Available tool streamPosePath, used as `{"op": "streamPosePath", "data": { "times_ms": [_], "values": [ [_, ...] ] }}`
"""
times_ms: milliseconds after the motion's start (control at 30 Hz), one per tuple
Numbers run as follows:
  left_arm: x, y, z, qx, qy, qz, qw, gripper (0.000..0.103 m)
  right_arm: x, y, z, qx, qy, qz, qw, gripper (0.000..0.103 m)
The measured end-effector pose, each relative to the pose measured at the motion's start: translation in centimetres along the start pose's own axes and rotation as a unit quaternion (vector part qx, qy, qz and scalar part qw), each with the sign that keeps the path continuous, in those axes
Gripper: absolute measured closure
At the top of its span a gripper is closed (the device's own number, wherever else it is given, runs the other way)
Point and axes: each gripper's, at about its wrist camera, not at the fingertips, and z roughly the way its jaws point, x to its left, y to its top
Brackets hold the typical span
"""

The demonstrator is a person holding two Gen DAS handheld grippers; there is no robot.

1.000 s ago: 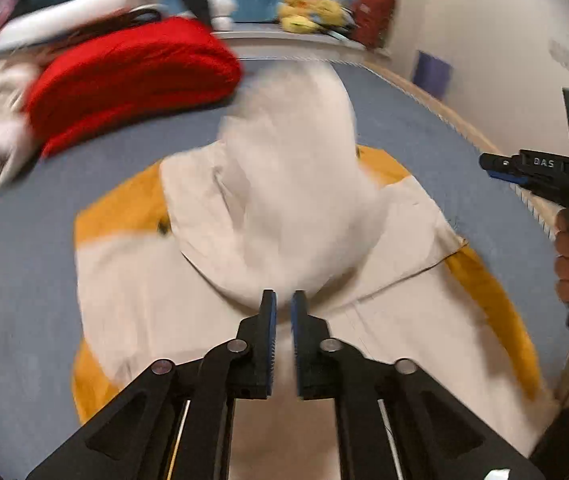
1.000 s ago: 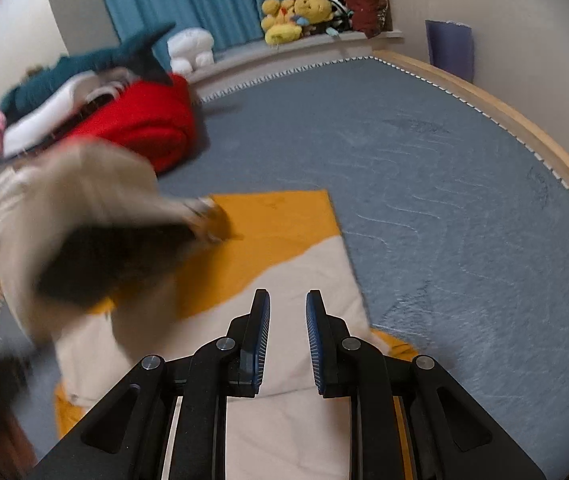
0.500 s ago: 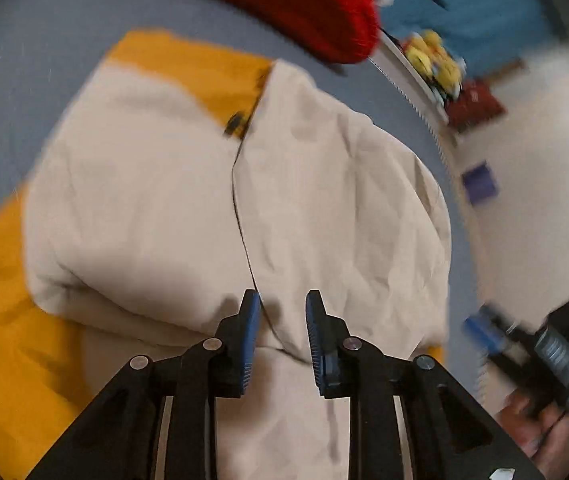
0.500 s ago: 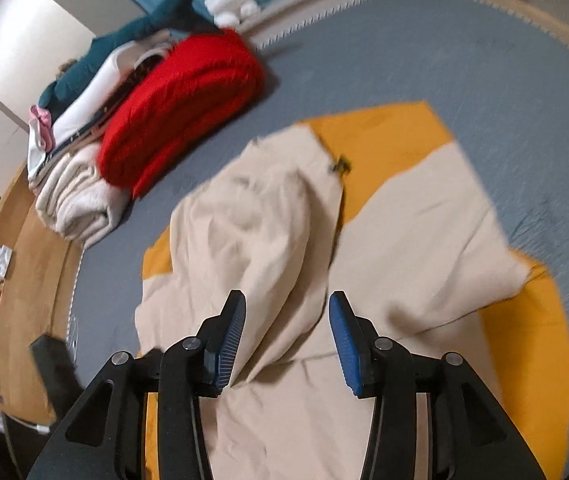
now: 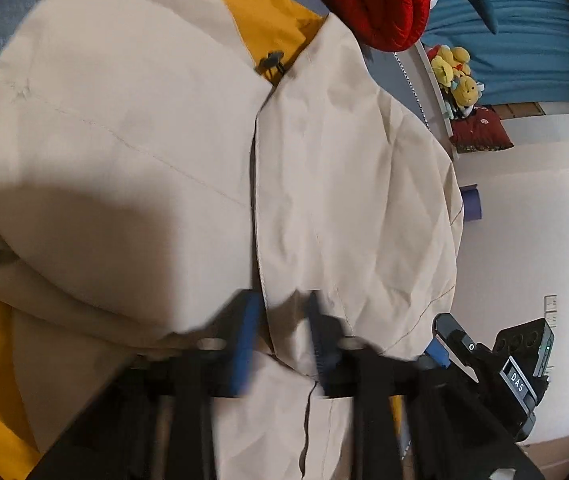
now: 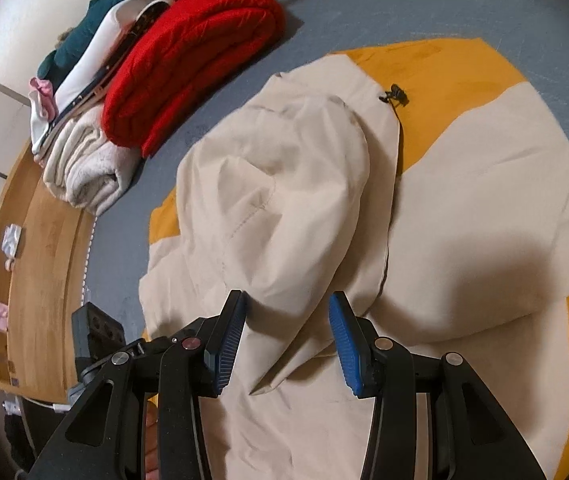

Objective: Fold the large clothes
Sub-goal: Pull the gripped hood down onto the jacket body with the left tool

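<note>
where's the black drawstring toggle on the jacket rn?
Right wrist view, upper right: the toggle lies on the jacket's orange panel, at the edge of the beige hood, right of the red sweater.

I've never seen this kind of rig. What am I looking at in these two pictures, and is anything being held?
There is no robot: a person holds a two-finger claw in each hand, each with a camera looking along its fingers. One picture is from the left claw, the other from the right claw. A cream and yellow jacket lies on a grey-blue bed, beside a folded red garment. The left claw, blurred, has just closed on a jacket fold. The right claw has just opened; cloth lies between its fingers, ungripped.
</note>
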Motion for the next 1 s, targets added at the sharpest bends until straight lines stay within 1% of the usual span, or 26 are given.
{"op": "streamPosePath", "data": {
  "times_ms": [33,67,100,133,167,233,300,333,367,400,467,500,533,567,600,633,700,733,800,833,867,900,933,967,1000],
  "values": [
    [-0.4,0.1,-0.3,-0.007,-0.002,0.007,1.0000,0.099,-0.1,0.0,0.1,0.000,0.000,0.001,1.000,0.058],
    [-1.2,0.3,-1.1,-0.017,-0.010,0.020,0.9996,0.099,-0.1,0.1,0.1,-0.004,0.003,0.004,1.000,0.061],
    [-1.8,0.4,-1.7,-0.026,-0.015,0.030,0.9991,0.100,-0.1,0.2,-0.1,-0.012,0.012,0.007,1.000,0.068],
    [-2.8,0.5,-2.8,-0.039,-0.024,0.047,0.9979,0.100,0.0,0.3,-0.4,-0.023,0.027,0.009,0.999,0.090],
    [-4.1,0.5,-4.1,-0.058,-0.037,0.068,0.9953,0.100,0.2,0.5,-0.8,-0.033,0.042,0.012,0.998,0.096],
    [-5.6,0.4,-6.1,-0.091,-0.043,0.098,0.9900,0.100,0.7,0.7,-3.0,-0.076,0.092,0.019,0.993,0.098],
    [-6.8,0.0,-7.9,-0.123,-0.047,0.121,0.9840,0.100,1.0,0.8,-4.9,-0.111,0.118,0.020,0.987,0.098],
    [-7.0,-0.3,-8.2,-0.128,-0.047,0.127,0.9826,0.100,1.1,0.8,-5.6,-0.124,0.123,0.020,0.984,0.099],
    [-7.2,-0.6,-8.1,-0.126,-0.034,0.133,0.9824,0.100,1.0,0.7,-5.7,-0.126,0.120,0.024,0.984,0.099],
    [-6.9,-1.0,-7.6,-0.116,-0.014,0.138,0.9836,0.100,0.7,0.6,-5.3,-0.116,0.107,0.031,0.987,0.099],
    [-5.9,-1.3,-5.0,-0.071,0.044,0.134,0.9875,0.101,-0.3,0.1,-3.2,-0.075,0.057,0.048,0.994,0.099],
    [-4.6,-1.7,-3.5,-0.040,0.077,0.119,0.9890,0.101,-1.2,-0.3,-1.6,-0.042,0.018,0.060,0.997,0.099],
    [-3.1,-2.0,-2.1,-0.014,0.107,0.100,0.9892,0.101,-2.1,-0.7,-0.3,-0.017,-0.006,0.075,0.997,0.099],
    [-2.1,-2.2,-1.1,0.003,0.126,0.086,0.9882,0.100,-3.3,-1.2,0.9,0.009,-0.023,0.097,0.995,0.099],
    [-1.7,-2.4,-0.8,0.008,0.132,0.082,0.9878,0.100,-4.3,-1.7,2.0,0.029,-0.034,0.120,0.992,0.099],
    [-1.6,-2.4,-0.7,0.009,0.137,0.083,0.9871,0.099,-5.0,-2.1,2.8,0.040,-0.038,0.133,0.990,0.099],
    [-2.1,-2.1,-1.3,0.000,0.148,0.091,0.9848,0.097,-4.6,-1.9,3.0,0.039,-0.048,0.123,0.990,0.098],
    [-2.4,-2.2,-2.1,-0.012,0.153,0.099,0.9833,0.097,-4.0,-1.7,2.6,0.032,-0.055,0.110,0.992,0.095],
    [-3.6,-2.2,-3.7,-0.049,0.180,0.126,0.9743,0.096,-2.7,-1.1,1.4,0.004,-0.074,0.079,0.994,0.090],
    [-4.1,-2.5,-4.7,-0.073,0.193,0.146,0.9676,0.095,-2.2,-0.6,0.8,-0.010,-0.085,0.069,0.994,0.084],
    [-5.1,-2.8,-5.5,-0.097,0.197,0.168,0.9611,0.093,-1.8,-0.3,0.0,-0.033,-0.098,0.059,0.993,0.071],
    [-5.6,-3.1,-5.6,-0.107,0.189,0.182,0.9591,0.092,-1.5,-0.2,-0.9,-0.052,-0.104,0.052,0.992,0.064],
    [-6.1,-3.4,-5.7,-0.110,0.171,0.196,0.9593,0.092,-1.3,0.1,-1.6,-0.077,-0.109,0.044,0.990,0.055],
    [-6.5,-3.7,-5.2,-0.100,0.149,0.208,0.9615,0.092,-1.4,0.4,-1.9,-0.087,-0.108,0.040,0.990,0.055],
    [-6.7,-4.1,-4.4,-0.085,0.135,0.215,0.9634,0.091,-1.3,0.9,-2.0,-0.089,-0.102,0.037,0.990,0.055]
  ]
}}
